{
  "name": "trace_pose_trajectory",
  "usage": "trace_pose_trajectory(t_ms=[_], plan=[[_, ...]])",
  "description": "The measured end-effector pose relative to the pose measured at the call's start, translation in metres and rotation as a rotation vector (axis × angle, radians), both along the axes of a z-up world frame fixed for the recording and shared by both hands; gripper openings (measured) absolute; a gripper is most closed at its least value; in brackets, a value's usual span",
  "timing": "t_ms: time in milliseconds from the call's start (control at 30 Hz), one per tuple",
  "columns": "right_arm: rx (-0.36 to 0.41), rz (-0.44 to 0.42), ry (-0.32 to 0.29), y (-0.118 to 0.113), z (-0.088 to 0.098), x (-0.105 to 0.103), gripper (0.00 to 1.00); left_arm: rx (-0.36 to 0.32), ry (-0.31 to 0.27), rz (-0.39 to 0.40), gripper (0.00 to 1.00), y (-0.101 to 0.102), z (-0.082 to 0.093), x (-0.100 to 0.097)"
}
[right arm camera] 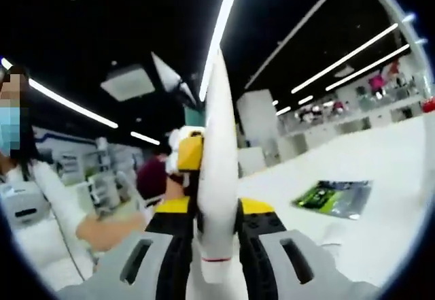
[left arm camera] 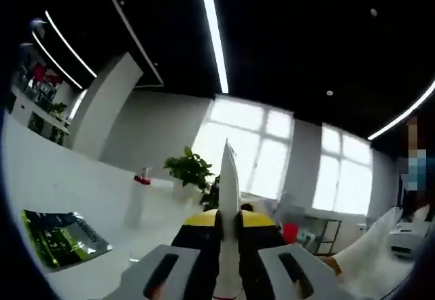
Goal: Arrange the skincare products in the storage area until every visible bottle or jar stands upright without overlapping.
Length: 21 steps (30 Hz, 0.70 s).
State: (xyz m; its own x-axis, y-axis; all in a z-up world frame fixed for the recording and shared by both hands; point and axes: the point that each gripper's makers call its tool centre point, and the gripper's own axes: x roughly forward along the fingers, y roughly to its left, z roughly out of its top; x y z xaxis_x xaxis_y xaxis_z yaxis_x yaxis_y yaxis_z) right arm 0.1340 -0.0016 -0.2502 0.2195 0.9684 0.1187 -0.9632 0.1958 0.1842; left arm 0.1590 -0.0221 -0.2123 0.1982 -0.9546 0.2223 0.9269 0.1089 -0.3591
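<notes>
My left gripper [left arm camera: 229,154] points up toward the ceiling, its two white jaws pressed together with nothing between them. My right gripper [right arm camera: 219,65] is also raised and shut, empty. In the right gripper view the left gripper [right arm camera: 185,152] shows just behind and left of the right one, yellow and white. A small red-topped item [left arm camera: 142,178] stands on the white table [left arm camera: 81,184], too small to identify. A green packet [left arm camera: 62,237] lies flat on the table, and the same green packet [right arm camera: 334,198] lies to the right in the right gripper view.
A potted plant [left arm camera: 188,169] stands by the bright windows [left arm camera: 245,147]. A person in a white sleeve [right arm camera: 51,208] is at the left, hand [right arm camera: 102,232] near the grippers. The white sleeve [left arm camera: 370,245] also reaches in at lower right. The white table [right arm camera: 387,177] spreads right.
</notes>
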Motion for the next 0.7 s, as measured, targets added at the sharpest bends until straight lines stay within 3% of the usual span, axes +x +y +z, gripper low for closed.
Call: trace_pose_trajectory(t_ms=[67, 233, 300, 333, 433, 600, 700], plan=[[-0.001, -0.006, -0.024, -0.004, 0.002, -0.001, 0.22, 0.012, -0.014, -0.005, 0.06, -0.002, -0.001, -0.003], [-0.039, 0.021, -0.010, 0.000, -0.006, -0.007, 0.21, 0.049, -0.038, -0.029, 0.07, -0.006, -0.005, -0.010], [-0.080, 0.041, 0.038, 0.003, -0.015, -0.014, 0.21, 0.086, -0.049, -0.050, 0.07, -0.009, -0.010, -0.012], [-0.093, 0.047, 0.062, 0.004, -0.018, -0.016, 0.20, 0.113, -0.085, -0.058, 0.08, -0.010, -0.014, -0.016], [-0.100, 0.072, 0.108, 0.004, -0.020, -0.009, 0.19, 0.112, -0.068, -0.077, 0.09, -0.011, -0.015, -0.020], [-0.108, 0.071, 0.119, 0.003, -0.022, 0.003, 0.16, 0.079, -0.022, -0.106, 0.12, -0.008, -0.020, -0.013], [-0.106, 0.069, 0.139, 0.000, -0.020, 0.009, 0.15, 0.061, -0.025, -0.096, 0.14, -0.010, -0.018, -0.013]])
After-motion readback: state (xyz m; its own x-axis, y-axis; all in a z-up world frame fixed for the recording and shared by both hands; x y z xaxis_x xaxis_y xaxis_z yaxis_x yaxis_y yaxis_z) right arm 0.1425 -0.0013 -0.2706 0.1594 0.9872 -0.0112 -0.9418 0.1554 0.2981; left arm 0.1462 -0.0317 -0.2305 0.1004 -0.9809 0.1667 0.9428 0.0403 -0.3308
